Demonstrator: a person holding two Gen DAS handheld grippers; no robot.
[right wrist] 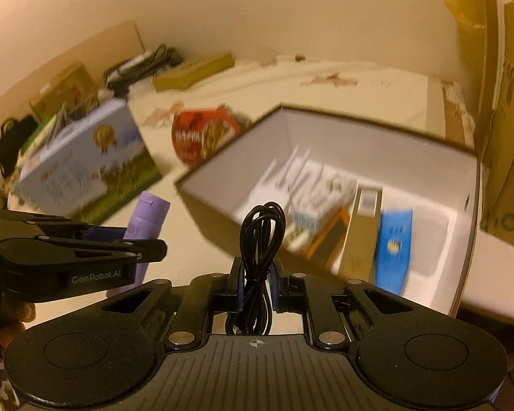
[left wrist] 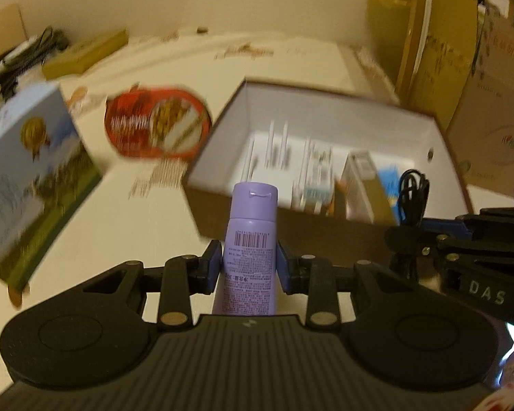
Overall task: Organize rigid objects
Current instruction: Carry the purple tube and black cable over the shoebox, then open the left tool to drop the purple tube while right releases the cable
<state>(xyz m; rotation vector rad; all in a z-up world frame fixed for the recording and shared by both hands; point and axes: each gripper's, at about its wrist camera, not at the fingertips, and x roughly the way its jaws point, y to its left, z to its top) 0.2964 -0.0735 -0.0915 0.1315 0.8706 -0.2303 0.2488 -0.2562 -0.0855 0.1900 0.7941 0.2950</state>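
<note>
Purple tube (left wrist: 251, 239) barcode shows only in left view (right: coiled cable (right wrist: 261, 236)).

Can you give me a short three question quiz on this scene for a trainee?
1. True or false: the left gripper holds the lilac plastic tube.
2. What do the right gripper's fingers pinch?
A coiled black cable
B blue carton
C red bowl
3. Fill in: the open cardboard box already holds several small ____.

Key: 1 true; 2 A; 3 cartons.
</note>
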